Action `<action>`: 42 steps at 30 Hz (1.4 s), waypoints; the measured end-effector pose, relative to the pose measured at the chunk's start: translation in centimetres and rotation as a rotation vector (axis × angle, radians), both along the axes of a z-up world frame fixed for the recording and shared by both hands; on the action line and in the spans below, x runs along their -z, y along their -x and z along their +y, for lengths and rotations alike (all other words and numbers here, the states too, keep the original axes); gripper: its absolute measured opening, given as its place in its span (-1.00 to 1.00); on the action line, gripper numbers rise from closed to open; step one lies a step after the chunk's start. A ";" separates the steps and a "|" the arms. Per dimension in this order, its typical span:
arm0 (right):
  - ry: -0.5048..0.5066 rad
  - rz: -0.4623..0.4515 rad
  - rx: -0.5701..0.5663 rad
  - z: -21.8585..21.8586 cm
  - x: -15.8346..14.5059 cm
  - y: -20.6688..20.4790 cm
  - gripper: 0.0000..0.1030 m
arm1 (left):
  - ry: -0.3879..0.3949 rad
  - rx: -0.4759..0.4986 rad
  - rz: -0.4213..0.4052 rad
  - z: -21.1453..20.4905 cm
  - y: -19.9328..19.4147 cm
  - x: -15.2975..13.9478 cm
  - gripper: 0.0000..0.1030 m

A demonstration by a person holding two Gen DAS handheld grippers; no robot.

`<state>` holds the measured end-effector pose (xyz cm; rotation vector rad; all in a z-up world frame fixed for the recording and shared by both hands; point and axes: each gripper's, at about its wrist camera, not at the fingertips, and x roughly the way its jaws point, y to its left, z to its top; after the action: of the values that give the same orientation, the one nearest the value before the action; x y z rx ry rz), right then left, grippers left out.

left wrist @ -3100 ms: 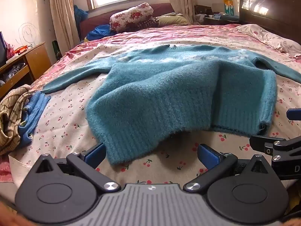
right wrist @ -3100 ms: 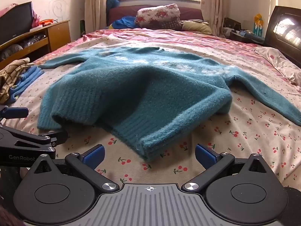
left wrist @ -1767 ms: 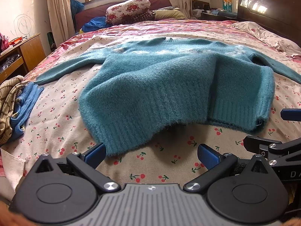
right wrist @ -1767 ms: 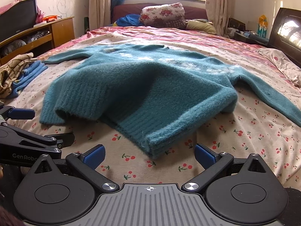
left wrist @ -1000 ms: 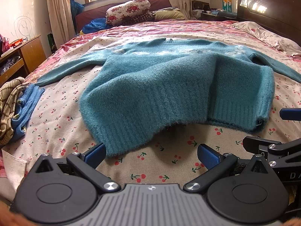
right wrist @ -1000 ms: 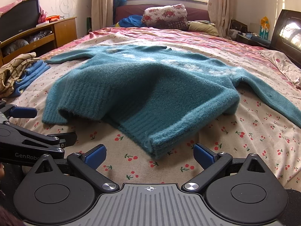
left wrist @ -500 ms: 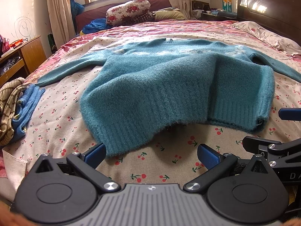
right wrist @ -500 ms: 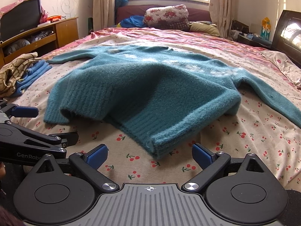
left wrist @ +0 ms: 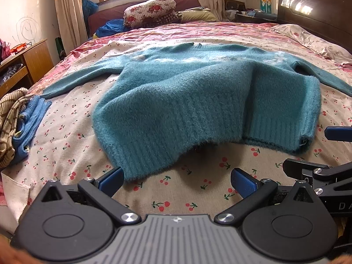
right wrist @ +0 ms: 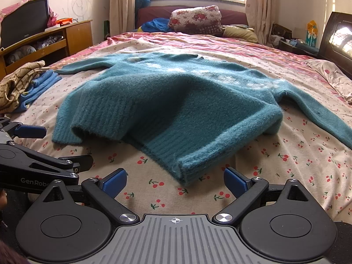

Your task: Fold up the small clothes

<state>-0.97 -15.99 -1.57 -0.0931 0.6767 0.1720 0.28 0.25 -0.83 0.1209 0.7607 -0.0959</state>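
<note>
A fuzzy teal sweater [left wrist: 198, 101] lies on the cherry-print bed sheet [left wrist: 209, 189], sleeves spread left and right, its ribbed hem bunched and folded under toward me. It also shows in the right wrist view [right wrist: 176, 105]. My left gripper [left wrist: 177, 180] is open and empty, just short of the hem's near left corner. My right gripper [right wrist: 175, 181] is open and empty, with the hem's folded near corner between and just beyond its fingertips. The left gripper also shows at the left edge of the right wrist view [right wrist: 52, 147], and the right gripper at the right edge of the left wrist view [left wrist: 319, 151].
A pile of folded clothes, striped tan and blue [left wrist: 19, 121], lies at the bed's left edge. Pillows and a floral quilt [left wrist: 149, 11] sit at the far end. A wooden cabinet [right wrist: 55, 39] stands left, a dark headboard [left wrist: 316, 6] right.
Both grippers have crept slightly closer to the sweater's hem and stay open. The sweater has not moved.
</note>
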 end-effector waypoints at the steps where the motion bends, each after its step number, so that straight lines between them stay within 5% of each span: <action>1: 0.000 -0.001 -0.001 0.0 0.0 0.0 0.84 | 0.000 0.000 0.000 0.0 0.0 0.0 1.00; 42: -0.028 0.002 0.035 -0.9 -0.1 -0.2 0.65 | 0.027 0.004 0.003 0.1 0.0 -0.2 1.00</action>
<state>-0.79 -16.92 -1.48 -0.0542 0.6768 0.1482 0.28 0.35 -0.64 0.0968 0.7620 -0.1102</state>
